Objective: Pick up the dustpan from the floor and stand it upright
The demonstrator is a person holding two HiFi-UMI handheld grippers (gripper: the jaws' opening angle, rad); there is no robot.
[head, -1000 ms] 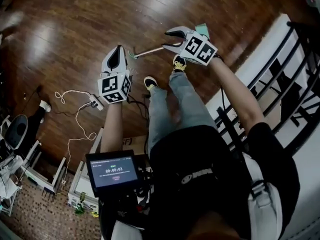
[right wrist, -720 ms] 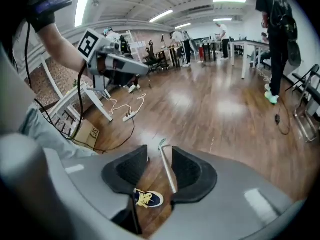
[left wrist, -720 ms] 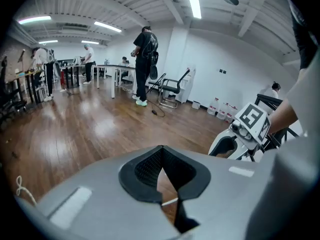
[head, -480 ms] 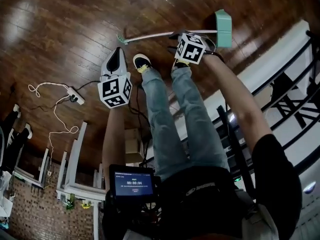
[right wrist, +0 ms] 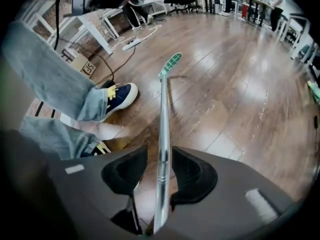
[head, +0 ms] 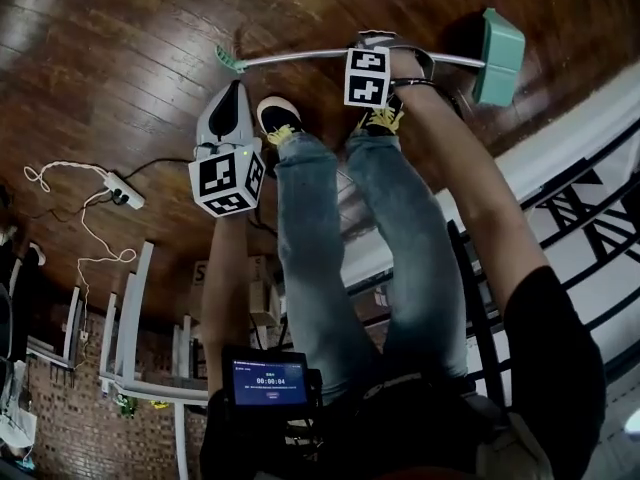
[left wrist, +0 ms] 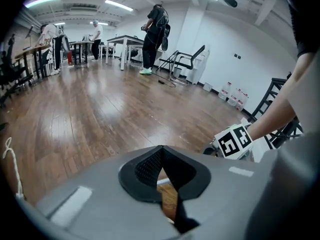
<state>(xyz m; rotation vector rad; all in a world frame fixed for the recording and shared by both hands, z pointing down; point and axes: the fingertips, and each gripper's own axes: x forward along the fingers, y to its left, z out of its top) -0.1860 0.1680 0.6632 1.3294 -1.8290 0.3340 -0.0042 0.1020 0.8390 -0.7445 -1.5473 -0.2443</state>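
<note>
**Handle lies crosswise, straddled by right gripper (right wrist: 159, 154)**

The dustpan (head: 497, 48) is seen flat on the floor (head: 120, 58). Its pan is at the right, w/ the handle (head: 300, 58) laid left-to-right ahead of the shoes (head: 275, 118). The right gripper, the nearer one, is set astride mid-handle. Its jaws have just been closing but are spread, not judged pinching yet. The left gripper (left wrist: 162, 156), jaws pressed together & empty, is held near the grip end.

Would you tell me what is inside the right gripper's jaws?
The dustpan's metal handle runs between the right gripper's jaws, which have just been closing; a gap shows beside it. The gripper's body hides its near end.
</note>
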